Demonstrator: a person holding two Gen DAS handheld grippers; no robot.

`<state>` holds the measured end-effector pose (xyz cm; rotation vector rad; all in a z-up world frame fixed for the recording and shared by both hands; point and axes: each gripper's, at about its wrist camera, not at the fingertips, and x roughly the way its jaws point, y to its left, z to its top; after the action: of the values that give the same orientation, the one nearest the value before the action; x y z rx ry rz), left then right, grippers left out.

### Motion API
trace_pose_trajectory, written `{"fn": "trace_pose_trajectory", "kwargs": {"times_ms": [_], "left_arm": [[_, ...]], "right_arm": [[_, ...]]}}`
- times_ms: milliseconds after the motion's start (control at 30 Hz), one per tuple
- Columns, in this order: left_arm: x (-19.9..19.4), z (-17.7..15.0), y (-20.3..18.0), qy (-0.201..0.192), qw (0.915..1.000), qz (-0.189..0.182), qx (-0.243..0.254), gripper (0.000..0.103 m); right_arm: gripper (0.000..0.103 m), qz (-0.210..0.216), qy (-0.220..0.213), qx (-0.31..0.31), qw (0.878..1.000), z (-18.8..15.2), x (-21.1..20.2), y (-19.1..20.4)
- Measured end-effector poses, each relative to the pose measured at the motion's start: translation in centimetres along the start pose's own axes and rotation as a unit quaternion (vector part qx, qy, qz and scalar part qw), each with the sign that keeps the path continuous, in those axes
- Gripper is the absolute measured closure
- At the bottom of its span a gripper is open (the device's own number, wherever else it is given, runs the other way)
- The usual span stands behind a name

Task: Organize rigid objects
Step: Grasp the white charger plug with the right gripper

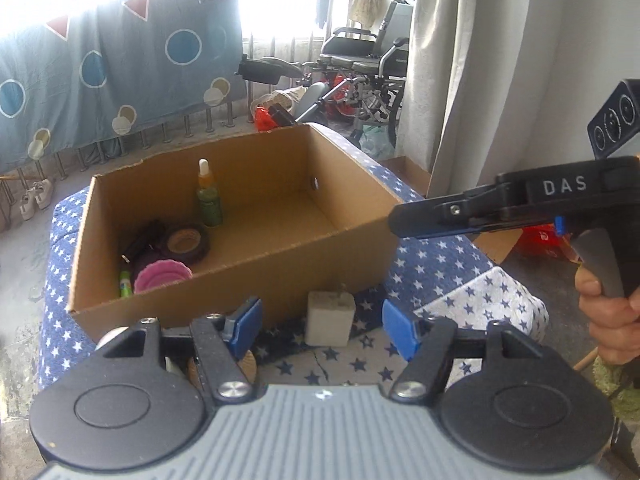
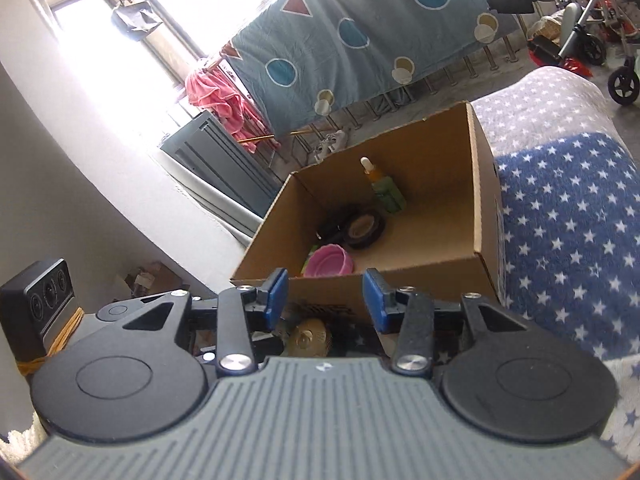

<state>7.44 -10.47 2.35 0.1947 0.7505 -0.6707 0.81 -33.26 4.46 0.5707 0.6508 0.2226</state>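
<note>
We see a brown cardboard box (image 1: 248, 216), open at the top, sitting on a surface draped in a blue cloth (image 1: 436, 264) with white stars. The box lies toward the surface's far left part in the left wrist view.

Inside it, a small green bottle (image 1: 209, 202) with an orange neck and a white dropper cap stands upright near the far wall. Just in front of it lies a dark tape roll (image 1: 185, 242) with a tan core, lying flat. A pink ribbed bowl (image 1: 162, 274) sits by the near left corner of the box, and a thin green tube (image 1: 125, 283) lies beside it against the left wall. A dark item next to the roll is too unclear for us to name.

Outside the box, a pale grey block (image 1: 330, 317) stands on the cloth, just beside the box's near wall.

Our left tool (image 1: 322, 322) is spread wide and holds nothing; the block sits ahead of it, between the blue pads (image 1: 248, 320). Our right tool (image 2: 326, 294) is also spread wide and empty, pointing at the near wall of the box. A round tan object (image 2: 310, 336) shows under it, partly hidden.
</note>
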Motion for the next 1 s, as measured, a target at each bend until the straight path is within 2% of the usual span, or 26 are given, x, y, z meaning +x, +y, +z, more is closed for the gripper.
{"fn": "trace_pose_trajectory", "kwargs": {"times_ms": [200,400,633,867,900,1000], "left_arm": [[3.9,-2.6,-1.3,0.005,0.9999,0.001,0.009,0.035],[7.2,-3.5,-2.1,0.001,0.9989,0.023,0.042,0.035],[9.7,-3.2,-1.6,0.003,0.9988,0.030,0.040,0.036],[10.9,-3.1,-1.7,0.007,0.9989,0.026,0.037,0.046],[11.0,-3.1,-1.7,0.007,0.9990,0.026,0.036,0.052],[11.2,-3.2,-1.7,0.006,0.9989,0.033,0.033,0.058]], "right_arm": [[0.062,-0.032,0.036,-0.014,0.999,-3.5,3.0,-1.4],[0.057,-0.050,0.070,-0.029,0.996,-3.3,6.9,-2.4],[0.056,-0.054,0.089,-0.050,0.993,-2.6,9.2,-3.1],[0.056,-0.051,0.094,-0.074,0.991,-2.3,10.5,-3.0],[0.056,-0.051,0.095,-0.076,0.991,-2.2,10.6,-3.1],[0.059,-0.048,0.099,-0.078,0.991,-2.1,10.8,-3.3]]}}
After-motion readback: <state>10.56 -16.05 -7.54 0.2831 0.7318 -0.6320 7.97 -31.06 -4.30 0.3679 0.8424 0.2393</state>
